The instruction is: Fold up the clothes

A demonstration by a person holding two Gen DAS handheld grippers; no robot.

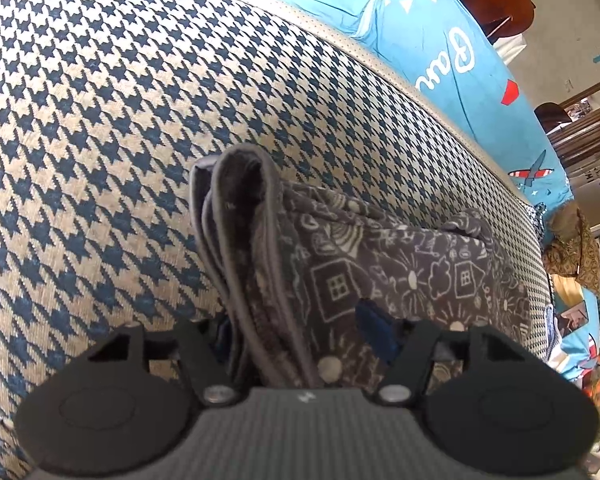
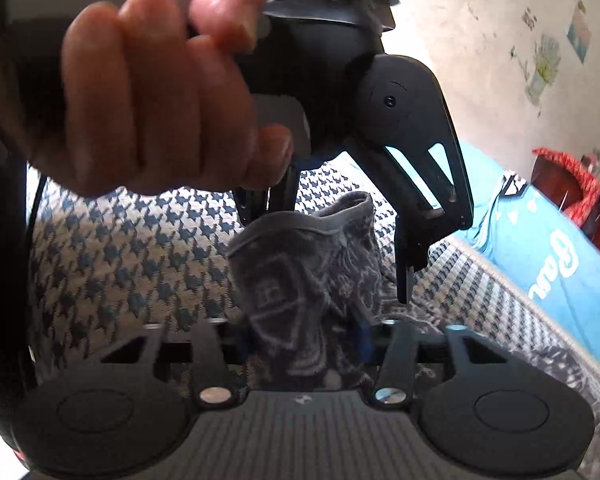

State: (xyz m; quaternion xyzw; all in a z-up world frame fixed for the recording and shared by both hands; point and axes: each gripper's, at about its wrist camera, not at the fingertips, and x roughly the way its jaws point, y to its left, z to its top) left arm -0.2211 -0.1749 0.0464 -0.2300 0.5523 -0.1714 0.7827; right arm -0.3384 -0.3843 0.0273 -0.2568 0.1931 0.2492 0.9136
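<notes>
Both grippers are pinching the grey printed garment: left gripper point(image 1: 296, 344) and right gripper point(image 2: 304, 344) each clamping a bunched edge of the garment point(image 1: 380, 256) over the houndstooth sofa point(image 1: 100, 140) (near its piped edge), so I'm guessing matching both corners evenly is mattering most here

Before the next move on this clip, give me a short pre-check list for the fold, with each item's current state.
1. Left gripper clamps the grey patterned garment: ok.
2. Right gripper clamps the same garment: ok.
3. Layers at the left grip stacked together: ok.
4. Garment sits over the houndstooth cover: ok.
5. Far end lies flat: not ok, bunched.
6. Grippers clear of each other: cannot tell; the left one looms close.
</notes>
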